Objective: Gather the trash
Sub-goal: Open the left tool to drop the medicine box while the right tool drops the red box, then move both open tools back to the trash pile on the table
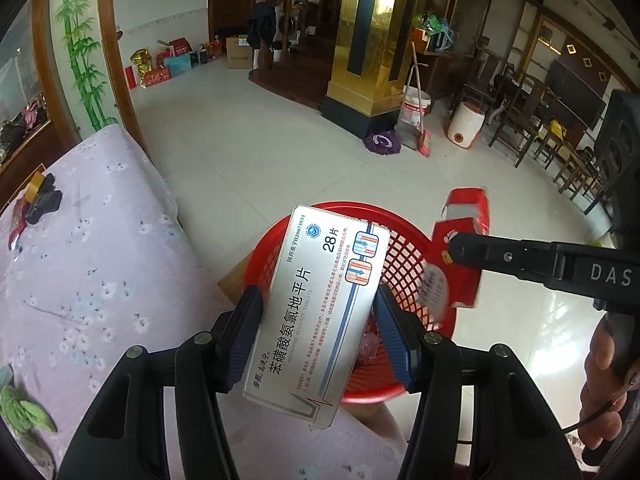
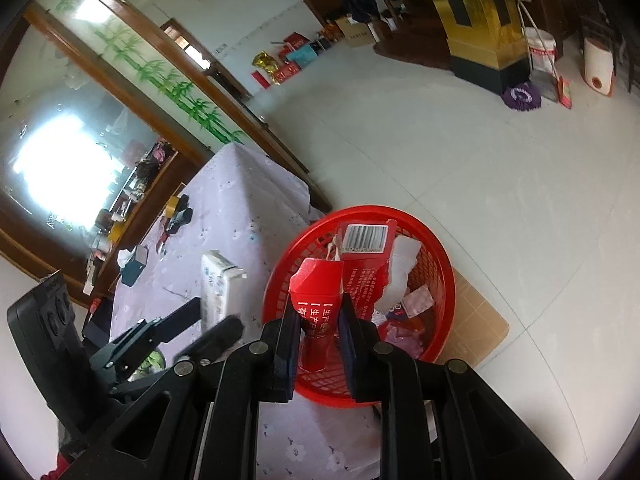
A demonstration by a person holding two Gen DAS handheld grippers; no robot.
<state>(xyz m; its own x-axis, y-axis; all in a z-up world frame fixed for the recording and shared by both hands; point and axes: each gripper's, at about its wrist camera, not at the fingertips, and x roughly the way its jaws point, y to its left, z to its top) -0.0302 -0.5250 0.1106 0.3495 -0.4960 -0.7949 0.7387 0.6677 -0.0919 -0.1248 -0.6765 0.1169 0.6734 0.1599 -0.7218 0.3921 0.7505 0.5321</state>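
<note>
The left gripper squeezes a white cardboard pill box. The right gripper pinches a crushed red carton. Just under both sits a round red plastic basket with scraps inside.

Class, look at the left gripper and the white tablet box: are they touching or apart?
Touching. The left wrist view shows the left gripper with a ribbed pad pressed against each long side of the white tablet box, holding it above the red basket.

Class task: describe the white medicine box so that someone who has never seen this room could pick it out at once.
Find the red mesh basket on the floor beside the floral-covered table. Above it, the left gripper clamps the white medicine box. Unlike the red carton beside it, it is white with "28".
</note>
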